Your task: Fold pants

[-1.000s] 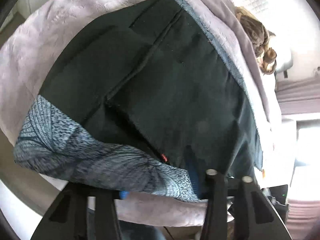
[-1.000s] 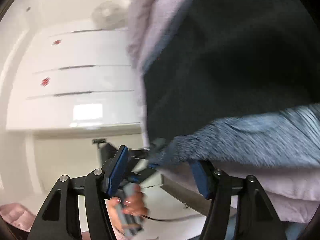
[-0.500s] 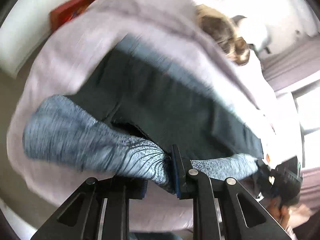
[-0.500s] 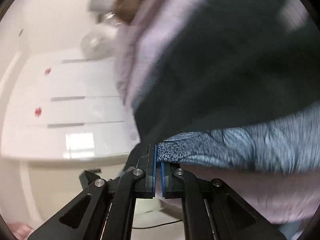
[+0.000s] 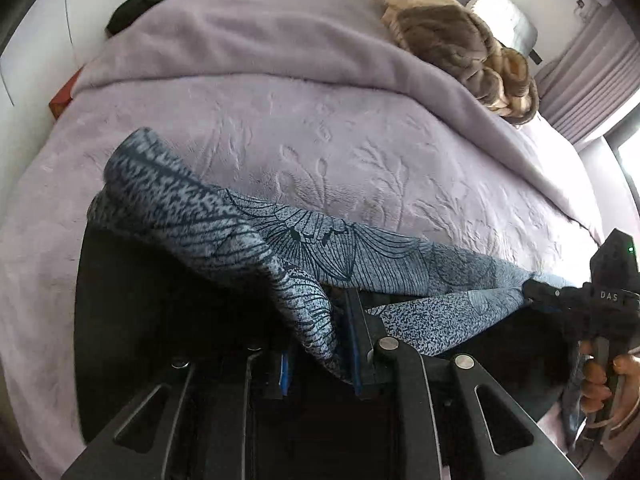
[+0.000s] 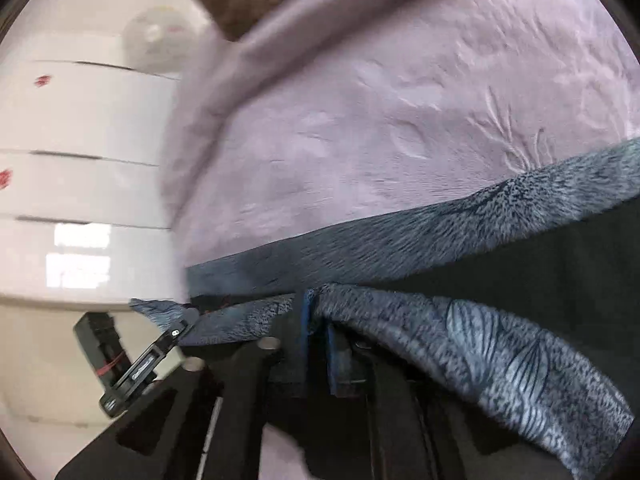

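Left gripper [image 5: 320,344] clamped tight on a bunched fold of the blue-grey leaf-print pants [image 5: 248,240], dark lining showing below, lifted over the lilac embossed bedspread [image 5: 360,120]. Right gripper [image 6: 316,344] pinches the same hem further right; its jaws have just eased slightly wider, cloth between them, the person's hand [image 5: 604,376] on its handle.

Bedroom, daylight from our right.
We note a lilac embossed plush bedspread [image 5: 360,152], a brown fur throw [image 5: 460,48], grey pleated curtains [image 5: 592,80], and white glossy drawer fronts [image 6: 80,184].
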{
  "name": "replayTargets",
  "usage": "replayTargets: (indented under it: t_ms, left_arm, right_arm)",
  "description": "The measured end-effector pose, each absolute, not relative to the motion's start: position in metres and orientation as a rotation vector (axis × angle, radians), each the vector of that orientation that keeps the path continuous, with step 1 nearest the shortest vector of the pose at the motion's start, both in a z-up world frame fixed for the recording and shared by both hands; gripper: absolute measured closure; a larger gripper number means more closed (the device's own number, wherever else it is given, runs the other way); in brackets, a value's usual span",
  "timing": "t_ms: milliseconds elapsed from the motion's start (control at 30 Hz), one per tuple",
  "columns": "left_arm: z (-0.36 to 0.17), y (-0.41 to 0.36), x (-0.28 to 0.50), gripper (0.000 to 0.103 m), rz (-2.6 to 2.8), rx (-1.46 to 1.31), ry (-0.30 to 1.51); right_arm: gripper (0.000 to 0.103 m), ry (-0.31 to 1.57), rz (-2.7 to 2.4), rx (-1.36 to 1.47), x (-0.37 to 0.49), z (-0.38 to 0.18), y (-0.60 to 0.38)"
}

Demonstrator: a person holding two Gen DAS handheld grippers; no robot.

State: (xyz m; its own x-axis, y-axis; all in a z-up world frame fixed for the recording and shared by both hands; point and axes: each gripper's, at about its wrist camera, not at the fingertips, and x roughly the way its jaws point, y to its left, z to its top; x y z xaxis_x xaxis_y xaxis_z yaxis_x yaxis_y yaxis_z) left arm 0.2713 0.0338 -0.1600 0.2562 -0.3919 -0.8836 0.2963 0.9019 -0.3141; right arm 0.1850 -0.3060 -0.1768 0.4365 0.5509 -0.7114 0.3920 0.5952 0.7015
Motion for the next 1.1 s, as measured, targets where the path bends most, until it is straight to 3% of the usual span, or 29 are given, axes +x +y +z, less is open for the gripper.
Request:
replayTargets:
  t_ms: [33,67,133,167,200,233,467,667,800,900,1100]
  left_arm:
    - [-0.157,0.036,0.272,0.079,-0.474,-0.096,1.232]
    - [-0.151,0.038,0.27,0.079,-0.488,-0.098,1.235]
    - [-0.138,0.04,0.265,0.077,-0.516,-0.077,1.23]
    - [-0.129,0.041,0.26,0.068,-0.509,-0.043,1.215]
    - [-0.12,0.043,0.255,0.033,-0.467,0.012,1.181]
    - [-0.113,0.047,0.251,0.017,-0.442,0.036,1.15]
    - [-0.105,0.049,0.233,0.017,-0.376,0.12,1.171]
    - [-0.099,-0.014,0.175,0.017,-0.56,0.203,1.199]
    - [-0.099,-0.083,0.14,0.017,-0.716,0.169,1.274]
    - [-0.103,-0.139,0.118,0.017,-0.797,0.166,1.307]
    - [-0.126,-0.247,0.087,0.017,-0.816,0.128,1.411]
  right_arm:
    - [0.069,1.162,0.13,1.015,0.19,-0.185,-0.308]
    - [0.061,1.145,0.141,1.05,0.191,-0.188,-0.309]
    - [0.031,1.097,0.168,1.117,0.191,-0.183,-0.309]
    - [0.024,1.087,0.183,1.121,0.19,-0.176,-0.309]
    - [0.019,1.089,0.188,1.112,0.194,-0.17,-0.307]
    - [0.019,1.106,0.188,1.083,0.196,-0.163,-0.305]
    - [0.019,1.1,0.197,1.015,0.167,-0.117,-0.302]
    - [0.019,1.059,-0.014,0.941,0.041,-0.075,-0.342]
    - [0.019,1.019,-0.249,1.044,-0.07,-0.08,-0.406]
    - [0.029,1.004,-0.351,1.14,-0.137,-0.093,-0.445]
    - [0.029,1.065,-0.422,1.253,-0.233,-0.13,-0.507]
